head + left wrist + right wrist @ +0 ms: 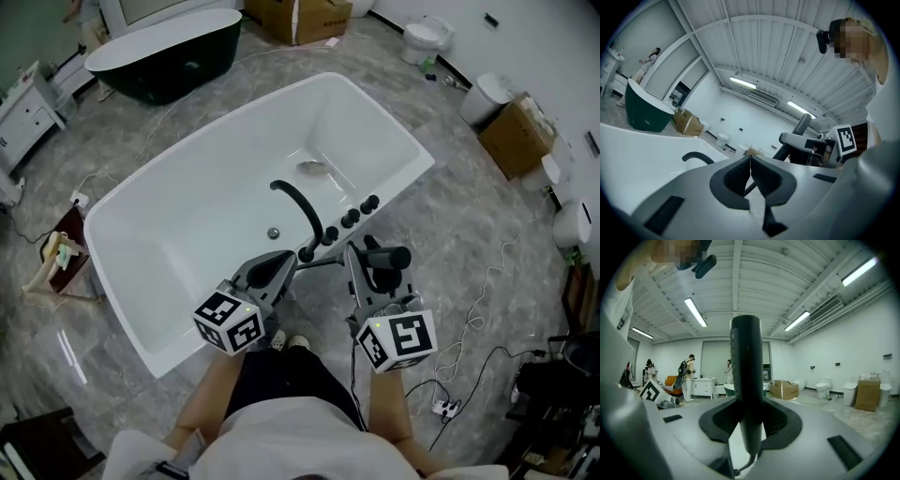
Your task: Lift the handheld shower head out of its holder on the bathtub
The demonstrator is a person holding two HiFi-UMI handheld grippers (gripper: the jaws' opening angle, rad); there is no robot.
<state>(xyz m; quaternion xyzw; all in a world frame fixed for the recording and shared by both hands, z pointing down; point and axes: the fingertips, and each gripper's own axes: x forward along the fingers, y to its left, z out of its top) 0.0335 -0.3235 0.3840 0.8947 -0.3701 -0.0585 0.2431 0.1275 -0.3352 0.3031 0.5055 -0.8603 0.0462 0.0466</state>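
The black handheld shower head (386, 257) is clear of the rim of the white bathtub (122, 309), with my right gripper (367, 274) shut on its handle. In the right gripper view the handle (746, 380) stands upright between the pads, and a thin hose hangs from its lower end. My left gripper (284, 265) hovers beside it over the tub's near rim, its jaws closed tip to tip (750, 159) with nothing between them. The curved black faucet (300, 208) and a row of black knobs (349, 217) sit on the rim just beyond both grippers.
A dark green tub (169, 56) stands at the back left. Cardboard boxes (516, 136) and toilets (422, 39) line the right and far sides. Cables (469, 366) trail on the floor to my right. A small rack (61, 258) stands left of the tub.
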